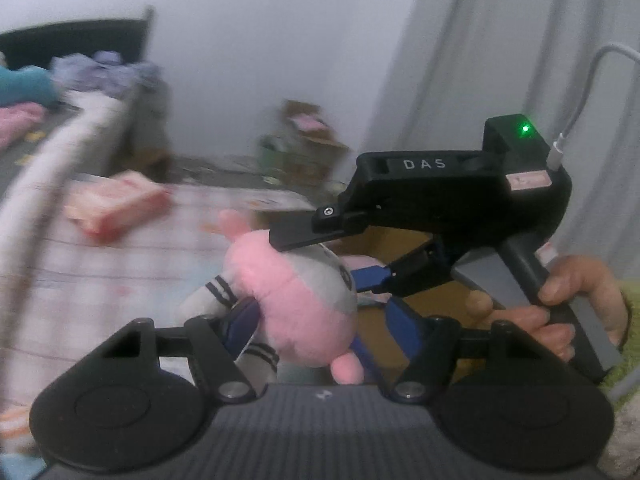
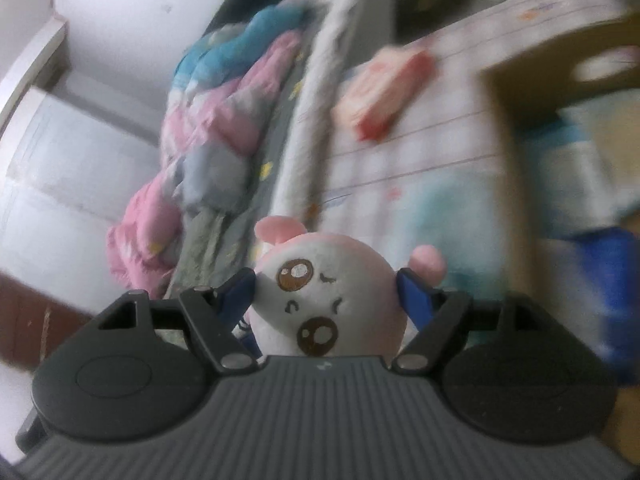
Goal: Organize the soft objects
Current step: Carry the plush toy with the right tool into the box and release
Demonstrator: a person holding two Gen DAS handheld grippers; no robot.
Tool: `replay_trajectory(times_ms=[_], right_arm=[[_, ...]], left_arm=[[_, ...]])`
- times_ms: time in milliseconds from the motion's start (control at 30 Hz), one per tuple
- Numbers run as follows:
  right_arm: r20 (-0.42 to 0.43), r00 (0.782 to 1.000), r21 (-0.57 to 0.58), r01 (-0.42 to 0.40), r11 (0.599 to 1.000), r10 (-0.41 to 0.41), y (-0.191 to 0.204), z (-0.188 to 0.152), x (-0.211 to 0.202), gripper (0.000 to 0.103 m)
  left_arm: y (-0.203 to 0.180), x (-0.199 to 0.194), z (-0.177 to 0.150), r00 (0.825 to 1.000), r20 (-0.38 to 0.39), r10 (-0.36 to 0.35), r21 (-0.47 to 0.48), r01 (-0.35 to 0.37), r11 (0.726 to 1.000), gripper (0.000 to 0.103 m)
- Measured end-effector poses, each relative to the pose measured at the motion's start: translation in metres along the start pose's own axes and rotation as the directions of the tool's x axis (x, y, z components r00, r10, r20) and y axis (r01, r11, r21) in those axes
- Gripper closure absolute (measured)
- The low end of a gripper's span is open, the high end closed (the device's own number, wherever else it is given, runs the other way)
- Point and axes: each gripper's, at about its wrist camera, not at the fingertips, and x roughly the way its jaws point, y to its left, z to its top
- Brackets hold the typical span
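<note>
The pink and white plush toy [image 2: 324, 300] hangs in the air above the bed [image 2: 420, 168], its round head pinched between the right gripper's [image 2: 326, 292] jaws, its body between the left gripper's [image 1: 316, 316] jaws.

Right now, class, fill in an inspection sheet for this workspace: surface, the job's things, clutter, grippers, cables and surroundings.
Surface: bed sheet, pale checked fabric, blurred.
Job's things: pink and white plush toy, off the bed, held between both grippers; cardboard box stands on the bed.
Clutter: pink packet lying on the sheet; crumpled bedding, pink and blue, piled beside it.
Grippers: left gripper has the toy's body between its fingers; right gripper closed on the toy's head, its face towards the camera. A hand holds the right gripper's handle.
Cables: white cable plugged into the right gripper.
Surroundings: grey curtain, plain wall; blurred items on the floor.
</note>
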Motion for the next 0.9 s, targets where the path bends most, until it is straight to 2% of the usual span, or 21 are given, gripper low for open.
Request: replay_trajectory(times_ms=[100, 233, 433, 500, 567, 700, 800, 900], right_arm=[[0.034, 0.998, 0.035, 0.053, 0.998, -0.054, -0.036, -0.003, -0.042, 0.027], [0.059, 0.991, 0.062, 0.115, 0.991, -0.118, -0.079, -0.006, -0.083, 0.027], [0.082, 0.978, 0.038, 0.189, 0.981, -0.192, -0.127, 0.015, -0.106, 0.037], [0.091, 0.973, 0.03, 0.21, 0.977, -0.212, -0.141, 0.025, -0.102, 0.037], [0.094, 0.96, 0.002, 0.264, 0.965, -0.263, -0.151, 0.031, -0.094, 0.037], [0.073, 0.955, 0.013, 0.288, 0.958, -0.288, -0.169, 0.033, -0.076, 0.039], [0.085, 0.954, 0.004, 0.289, 0.957, -0.288, -0.164, 0.029, -0.074, 0.039], [0.12, 0.944, -0.024, 0.313, 0.949, -0.309, -0.15, 0.023, -0.087, 0.038]], left_arm=[[-0.031, 0.027, -0.004, 0.998, -0.038, -0.059, 0.018, 0.06, 0.998, 0.032], [-0.064, 0.064, -0.009, 0.984, -0.11, -0.138, 0.024, 0.141, 0.99, 0.032], [-0.083, 0.114, -0.024, 0.954, -0.24, -0.181, -0.003, 0.186, 0.983, 0.032], [-0.083, 0.119, -0.031, 0.947, -0.27, -0.173, -0.004, 0.178, 0.984, 0.032], [-0.079, 0.119, -0.036, 0.946, -0.28, -0.164, -0.003, 0.17, 0.985, 0.032], [-0.067, 0.111, -0.034, 0.952, -0.268, -0.148, -0.01, 0.151, 0.989, 0.032], [-0.061, 0.1, -0.03, 0.958, -0.253, -0.136, -0.006, 0.139, 0.99, 0.032], [-0.056, 0.09, -0.028, 0.962, -0.235, -0.14, 0.002, 0.144, 0.99, 0.032]])
